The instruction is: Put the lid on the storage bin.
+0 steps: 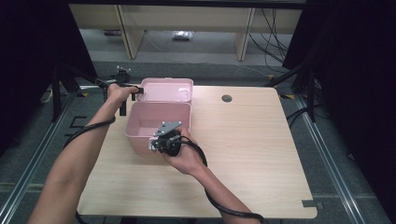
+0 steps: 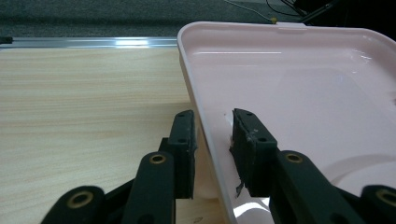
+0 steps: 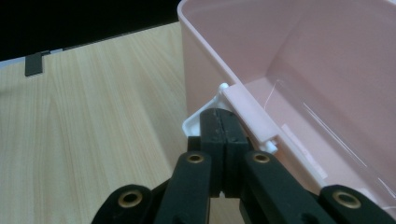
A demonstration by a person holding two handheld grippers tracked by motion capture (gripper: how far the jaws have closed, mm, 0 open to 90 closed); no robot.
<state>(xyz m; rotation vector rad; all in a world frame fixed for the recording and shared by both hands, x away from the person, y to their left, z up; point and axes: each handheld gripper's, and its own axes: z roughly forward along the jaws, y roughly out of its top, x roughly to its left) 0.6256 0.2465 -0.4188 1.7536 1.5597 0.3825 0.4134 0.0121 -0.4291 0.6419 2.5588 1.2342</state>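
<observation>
Left gripper (image 2: 212, 142) straddling lid (image 2: 299, 93) rim, not clamped yet; right gripper (image 3: 223, 128) shut, probably on latch (image 3: 250, 116) of box (image 1: 156, 122). Closing left.

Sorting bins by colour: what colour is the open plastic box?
Pale pink plastic box, clearest in the high view.

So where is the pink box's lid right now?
In the high view the lid lies open at the table's far left, just behind the pink box. The left gripper has its jaws astride the lid's left rim.
</observation>
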